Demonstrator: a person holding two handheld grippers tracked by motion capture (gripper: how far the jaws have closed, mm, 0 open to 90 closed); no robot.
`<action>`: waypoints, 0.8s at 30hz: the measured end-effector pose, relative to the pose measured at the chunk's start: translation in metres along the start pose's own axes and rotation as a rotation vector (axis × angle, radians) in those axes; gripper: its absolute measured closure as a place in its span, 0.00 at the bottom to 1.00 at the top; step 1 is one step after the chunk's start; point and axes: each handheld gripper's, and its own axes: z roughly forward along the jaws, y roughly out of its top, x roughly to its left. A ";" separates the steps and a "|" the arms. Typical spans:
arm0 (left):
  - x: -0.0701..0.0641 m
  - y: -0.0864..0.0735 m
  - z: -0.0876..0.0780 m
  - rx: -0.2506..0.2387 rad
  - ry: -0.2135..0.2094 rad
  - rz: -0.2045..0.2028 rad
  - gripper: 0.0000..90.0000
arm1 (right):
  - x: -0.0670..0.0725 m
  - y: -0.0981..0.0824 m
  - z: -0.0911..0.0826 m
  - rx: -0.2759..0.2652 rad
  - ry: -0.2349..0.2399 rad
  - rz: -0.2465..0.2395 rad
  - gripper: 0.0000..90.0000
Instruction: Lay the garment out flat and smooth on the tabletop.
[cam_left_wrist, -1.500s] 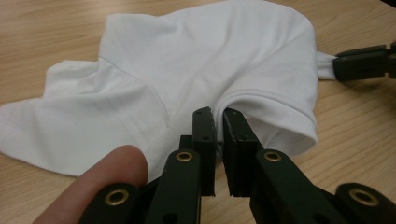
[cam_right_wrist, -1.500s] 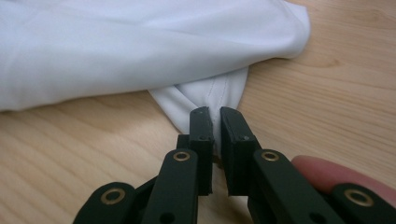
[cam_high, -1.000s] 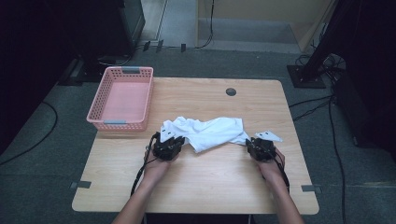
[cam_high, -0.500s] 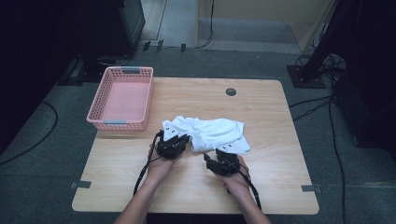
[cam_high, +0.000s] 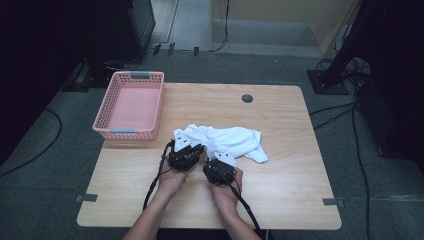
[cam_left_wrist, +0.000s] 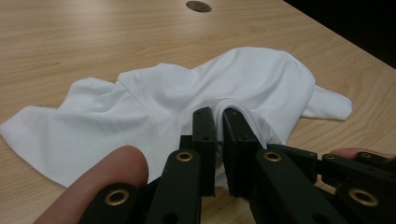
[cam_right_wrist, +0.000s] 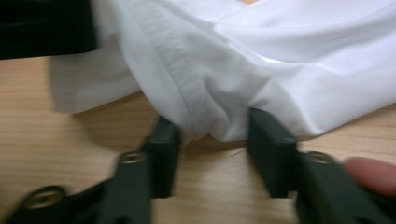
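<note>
Since a second ago the right gripper (cam_high: 221, 168) has slid in from the right part of the surface (cam_high: 280, 190) and now sits just beside the left gripper (cam_high: 186, 154), both at the near edge of the white garment (cam_high: 227, 141). The cloth's right end, stretched out before, now lies bunched closer to the middle of the surface.

No writing or label can be read on the cloth or on the pink basket (cam_high: 131, 106) by the far left corner.

From above, the fingers are too small to judge. The left gripper view shows its fingers (cam_left_wrist: 205, 140) nearly together, pinching a raised fold of the white garment (cam_left_wrist: 154, 107), with the cloth spread out behind and a round hole in the surface (cam_left_wrist: 198, 5) near the far edge. The right gripper view, blurred, shows a seamed hem of the garment (cam_right_wrist: 187, 88) sagging between its fingers (cam_right_wrist: 266, 144), which have just been closing yet stand apart, not pressing on the cloth. A fingertip (cam_right_wrist: 371, 175) rests at its lower right.
</note>
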 end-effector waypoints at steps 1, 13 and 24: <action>0.001 0.000 -0.001 -0.001 -0.001 -0.001 0.96 | -0.003 0.000 0.001 0.001 0.005 0.004 0.78; -0.007 0.004 -0.011 -0.040 -0.037 0.048 0.96 | -0.052 0.026 -0.038 -0.194 -0.025 -0.221 1.00; -0.061 0.058 -0.089 -0.260 -0.244 0.133 0.96 | -0.068 0.097 -0.159 -0.409 0.120 -0.379 1.00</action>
